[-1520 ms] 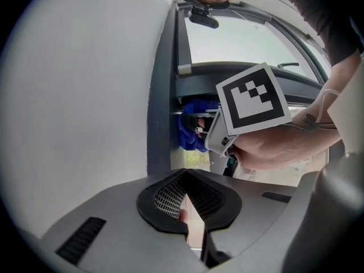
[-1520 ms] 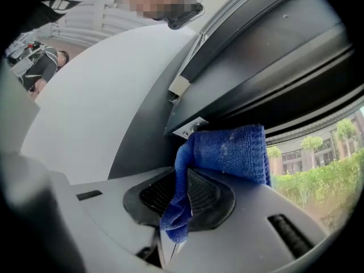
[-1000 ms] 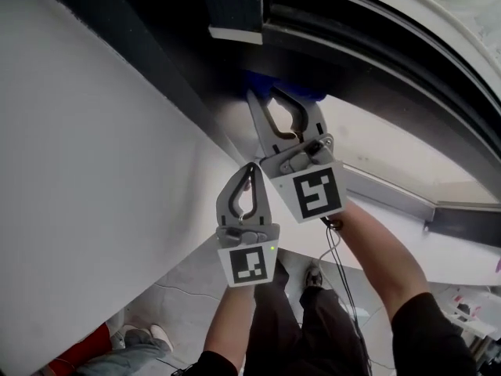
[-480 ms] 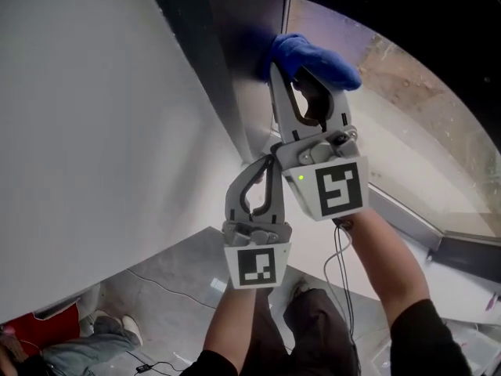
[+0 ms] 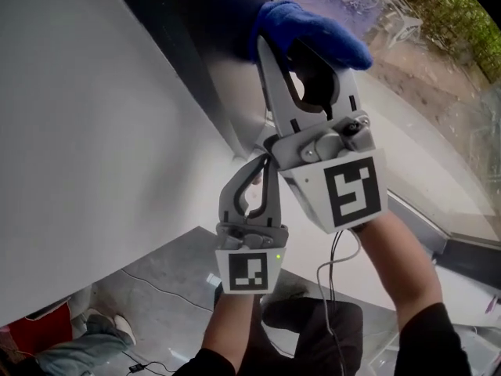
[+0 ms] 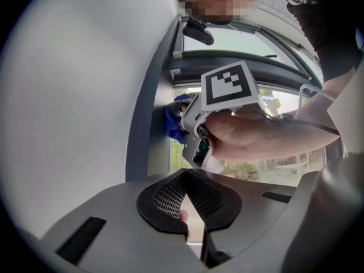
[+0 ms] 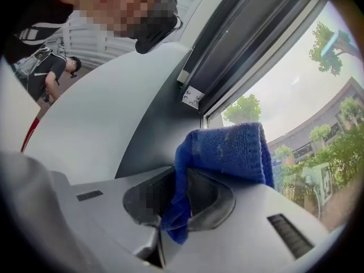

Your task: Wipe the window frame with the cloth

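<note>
The cloth [image 5: 313,34] is a fuzzy, bright blue terry one, bunched and draped over the right gripper [image 5: 305,61], whose jaws are clamped on it. It's pushed up against the dark window frame [image 5: 211,61]. The left gripper [image 5: 262,167] sits nearer, jaws closed, empty.

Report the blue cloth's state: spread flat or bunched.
Bunched. The blue cloth lies folded in a thick wad over the tips of the right gripper, with a hanging fold pinched between the jaws.
</note>
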The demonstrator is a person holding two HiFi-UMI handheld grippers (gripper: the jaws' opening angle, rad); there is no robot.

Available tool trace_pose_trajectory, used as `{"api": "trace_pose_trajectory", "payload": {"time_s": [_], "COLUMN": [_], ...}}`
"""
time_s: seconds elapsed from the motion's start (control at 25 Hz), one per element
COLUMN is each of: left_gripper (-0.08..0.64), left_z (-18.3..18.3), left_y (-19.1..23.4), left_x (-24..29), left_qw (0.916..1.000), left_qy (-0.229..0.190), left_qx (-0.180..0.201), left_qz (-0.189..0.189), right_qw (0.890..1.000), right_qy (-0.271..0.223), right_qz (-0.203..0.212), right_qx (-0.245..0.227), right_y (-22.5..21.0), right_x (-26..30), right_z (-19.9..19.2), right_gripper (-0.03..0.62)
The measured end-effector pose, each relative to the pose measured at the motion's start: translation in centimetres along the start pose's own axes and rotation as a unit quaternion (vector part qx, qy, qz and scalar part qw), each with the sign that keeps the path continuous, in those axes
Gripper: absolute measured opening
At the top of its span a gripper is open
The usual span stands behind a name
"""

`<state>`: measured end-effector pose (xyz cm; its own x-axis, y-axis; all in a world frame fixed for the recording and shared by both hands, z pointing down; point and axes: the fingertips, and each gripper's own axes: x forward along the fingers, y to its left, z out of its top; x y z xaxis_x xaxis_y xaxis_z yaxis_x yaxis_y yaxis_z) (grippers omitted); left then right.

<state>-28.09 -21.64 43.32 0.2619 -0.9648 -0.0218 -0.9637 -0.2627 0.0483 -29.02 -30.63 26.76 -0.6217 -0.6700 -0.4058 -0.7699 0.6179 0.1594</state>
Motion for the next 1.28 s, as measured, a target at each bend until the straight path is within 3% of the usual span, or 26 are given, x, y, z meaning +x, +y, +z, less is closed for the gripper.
{"api": "trace_pose_trajectory", "payload": {"time_s": [0.2,0.4,0.6,0.84,1.12,1.28], "left_gripper": [0.005,0.005,0.005,0.005,0.005,0.005], "left_z": [-1.7,-2.5,-2.7,-4.0,-4.4,-4.8], "left_y": [1.5,0.5,0.4,1.0,1.8,1.3], "left_x": [-0.3,-0.8,0.6,0.9,1.2,1.0], "left_qw": [0.9994,0.9998,0.9985,0.9962,0.9942,0.9920], "left_qy": [-0.007,-0.013,-0.044,-0.075,-0.101,-0.114], "left_qx": [-0.023,0.008,0.031,0.044,0.032,0.050], "left_qz": [0.026,0.008,0.009,0.010,0.021,0.016], "right_qw": [1.000,1.000,0.998,0.997,0.996,0.995], "right_qy": [-0.003,-0.013,-0.044,-0.057,-0.068,-0.072], "right_qz": [0.014,0.024,0.018,0.009,0.005,0.007], "right_qx": [-0.001,-0.006,-0.035,-0.045,-0.056,-0.063], "right_y": [0.5,0.7,0.6,1.3,1.7,2.2], "right_x": [-0.2,-0.9,-1.6,-1.8,-2.0,-2.8], "right_z": [0.3,0.5,-0.4,-1.8,-2.7,-3.5], "right_gripper": [0.043,0.041,0.040,0.040,0.040,0.040]}}
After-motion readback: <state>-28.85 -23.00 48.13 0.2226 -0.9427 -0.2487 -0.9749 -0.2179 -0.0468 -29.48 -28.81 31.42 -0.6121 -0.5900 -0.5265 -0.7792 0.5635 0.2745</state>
